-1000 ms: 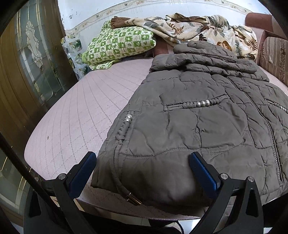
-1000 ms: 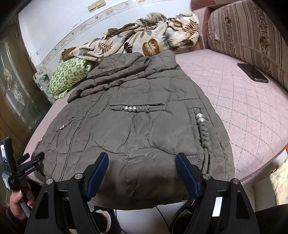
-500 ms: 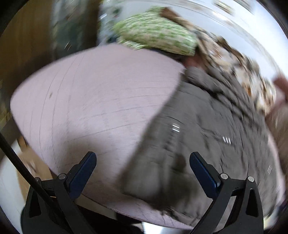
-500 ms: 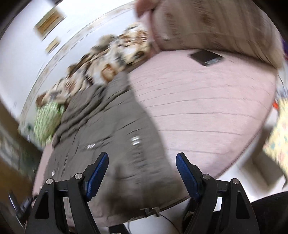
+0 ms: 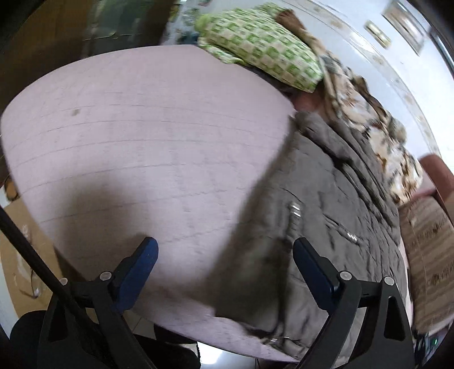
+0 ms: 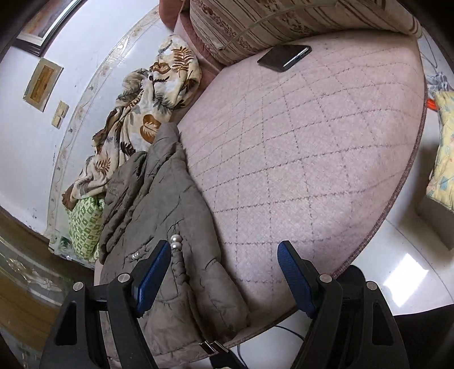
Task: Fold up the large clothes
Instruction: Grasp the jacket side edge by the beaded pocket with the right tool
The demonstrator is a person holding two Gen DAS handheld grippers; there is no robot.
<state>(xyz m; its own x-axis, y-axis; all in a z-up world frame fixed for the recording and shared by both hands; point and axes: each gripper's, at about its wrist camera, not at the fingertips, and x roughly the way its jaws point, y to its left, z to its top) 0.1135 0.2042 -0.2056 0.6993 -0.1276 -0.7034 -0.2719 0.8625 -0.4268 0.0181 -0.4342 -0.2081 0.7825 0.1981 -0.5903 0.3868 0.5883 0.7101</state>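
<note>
We see the jacket (image 6: 170,227) lying to the bed's (image 6: 312,170) near edge. Both sides lie bare. Left gripper (image 5: 224,252), jaws just narrowing slightly, and right gripper (image 6: 224,255) gape empty.

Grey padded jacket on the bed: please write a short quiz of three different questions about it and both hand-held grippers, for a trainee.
1. True or false: the right hand-held gripper is clamped on the grey padded jacket.
2. Multiple choice: what lies on the pink bed cover near the striped cushion? A) a dark phone B) a red book C) a white cup
3. Fill in: in the left wrist view, the jacket edge lies between the fingers of the left hand-held gripper, whose jaws stand ____.

Key: 1 false; 2 A, the dark phone; 3 open.
</note>
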